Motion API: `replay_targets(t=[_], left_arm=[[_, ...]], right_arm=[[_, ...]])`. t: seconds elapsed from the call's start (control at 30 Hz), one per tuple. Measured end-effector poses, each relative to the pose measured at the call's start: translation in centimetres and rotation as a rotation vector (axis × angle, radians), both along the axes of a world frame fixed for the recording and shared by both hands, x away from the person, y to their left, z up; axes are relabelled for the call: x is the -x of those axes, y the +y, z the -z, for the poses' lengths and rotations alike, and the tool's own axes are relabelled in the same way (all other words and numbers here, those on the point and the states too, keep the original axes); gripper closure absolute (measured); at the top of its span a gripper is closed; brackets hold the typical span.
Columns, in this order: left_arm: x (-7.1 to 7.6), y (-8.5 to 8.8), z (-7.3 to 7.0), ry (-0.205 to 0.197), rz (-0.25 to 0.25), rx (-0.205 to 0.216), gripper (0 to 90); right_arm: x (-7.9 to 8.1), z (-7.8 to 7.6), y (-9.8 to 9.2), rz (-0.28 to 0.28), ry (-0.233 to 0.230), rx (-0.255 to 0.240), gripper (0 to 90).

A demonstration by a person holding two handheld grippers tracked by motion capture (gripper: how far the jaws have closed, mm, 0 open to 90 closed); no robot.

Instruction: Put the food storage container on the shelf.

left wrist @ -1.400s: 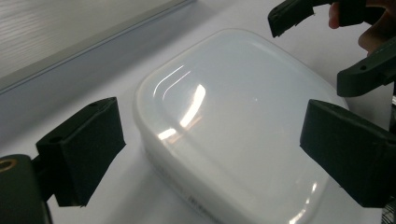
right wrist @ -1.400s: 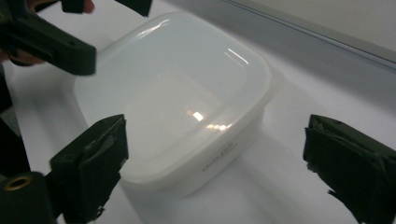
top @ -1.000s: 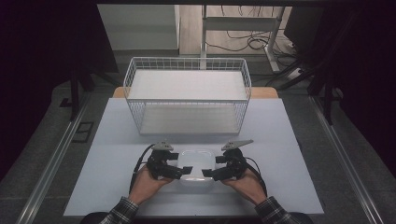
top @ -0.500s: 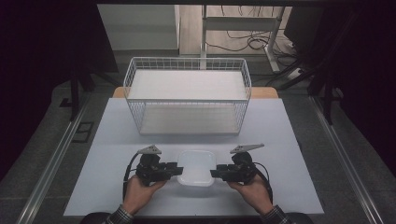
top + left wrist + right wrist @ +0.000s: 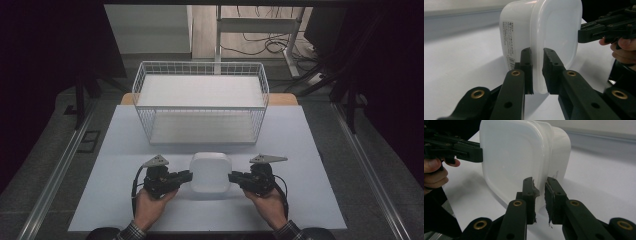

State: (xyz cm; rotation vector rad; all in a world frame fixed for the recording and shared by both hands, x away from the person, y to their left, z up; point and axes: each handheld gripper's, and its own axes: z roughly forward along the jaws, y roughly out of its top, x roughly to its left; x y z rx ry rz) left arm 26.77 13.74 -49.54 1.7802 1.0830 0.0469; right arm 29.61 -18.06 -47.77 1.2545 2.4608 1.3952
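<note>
- Gripping the white plastic container (image 5: 210, 172) from both sides, you hold it just in front of the wire basket (image 5: 201, 108), between your two hands, tipped up on edge so its lid faces you.
- Your left gripper (image 5: 186, 176) has just been closing, and its jaws now clamp the rim of the container's left edge; in the left gripper view the rim (image 5: 537, 75) sits pinched between the two black pads.
- Your right gripper (image 5: 233, 177) has just been closing too, and its jaws clamp the rim on the container's right edge; the right gripper view shows the pads pressed on the lid's lip (image 5: 540, 192).
- The container's printed label (image 5: 510, 42) runs down its side wall, on the side turned toward the wire basket.
- The wire basket stands on the pale table (image 5: 125, 200) farther from you than the container, apart from it, with a white liner on its bottom.
- Whether the container's lower edge touches the table or hangs just above it, you cannot tell from these views.
</note>
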Motion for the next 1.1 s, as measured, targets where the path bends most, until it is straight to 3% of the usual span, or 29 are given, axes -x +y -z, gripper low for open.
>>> replay_targets(t=[0.33, 0.53, 1.1], left_arm=[[-1.4, 0.1, -0.8, -0.037, -0.015, -0.006, 79.4], [-3.5, 0.5, -1.5, -0.067, -0.041, -0.017, 79.3], [-8.7, 1.7, -0.6, -0.025, -0.116, -0.037, 78.7]], right_arm=[[-1.1, -0.8, 0.4, 0.007, -0.058, -0.002, 77.9], [-3.2, -1.7, 1.0, 0.008, -0.098, 0.004, 77.9], [-9.2, -0.8, 3.6, 0.041, -0.080, 0.024, 77.2]])
